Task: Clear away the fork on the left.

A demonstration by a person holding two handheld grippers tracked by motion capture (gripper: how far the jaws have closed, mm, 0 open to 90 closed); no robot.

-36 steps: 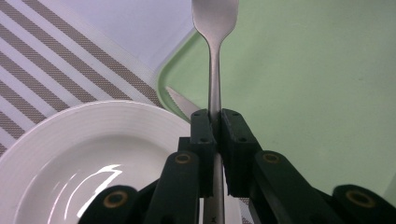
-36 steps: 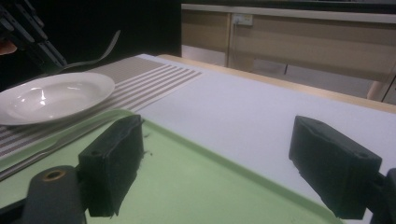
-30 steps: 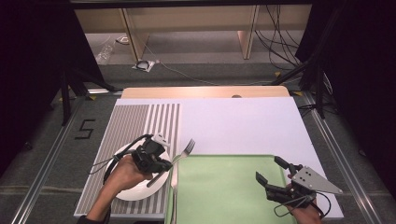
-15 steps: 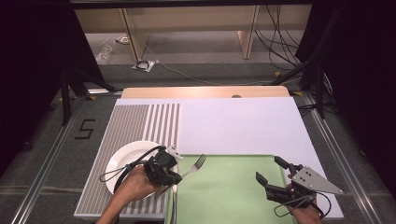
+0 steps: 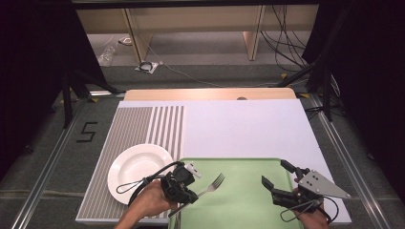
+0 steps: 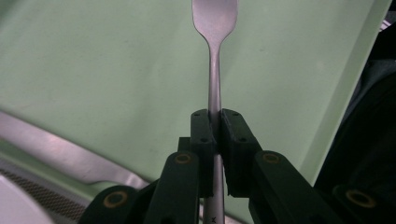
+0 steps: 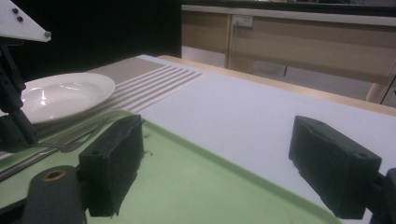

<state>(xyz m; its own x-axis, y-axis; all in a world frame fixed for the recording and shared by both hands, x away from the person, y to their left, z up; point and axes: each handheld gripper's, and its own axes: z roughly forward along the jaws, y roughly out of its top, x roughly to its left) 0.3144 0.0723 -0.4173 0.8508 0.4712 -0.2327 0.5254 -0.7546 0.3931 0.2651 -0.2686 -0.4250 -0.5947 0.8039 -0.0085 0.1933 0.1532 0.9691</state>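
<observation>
Over the near left part of the green tray point(image 5: 248, 200) a metal fork point(image 5: 210, 186) is carried, its tines pointing toward the tray's middle; the handle is pinched between the pads of the left gripper point(image 6: 214, 135), whose jaws are pressed together on the narrow shank; the fork's head point(image 6: 215, 18) is seen above the tray surface in the left gripper view; whether the tines touch the tray cannot be told. The right gripper point(image 5: 277, 183) is held over the tray's right side, its jaws spread with nothing between them. A white plate point(image 5: 138, 167) lies just beside the tray's left edge, on the striped mat point(image 5: 143, 124); a second piece of cutlery point(image 6: 70, 156) lies at the tray's rim.

The fork is judged to be light, stiff and smooth; a polished handle may be expected to slip or swivel in a narrow pinch, so hold is best taken mid-handle, close to the balance point, as is done now.

A figure 5 point(image 5: 87, 131) is marked on the floor left of the table; no brand can be read on the fork.
</observation>
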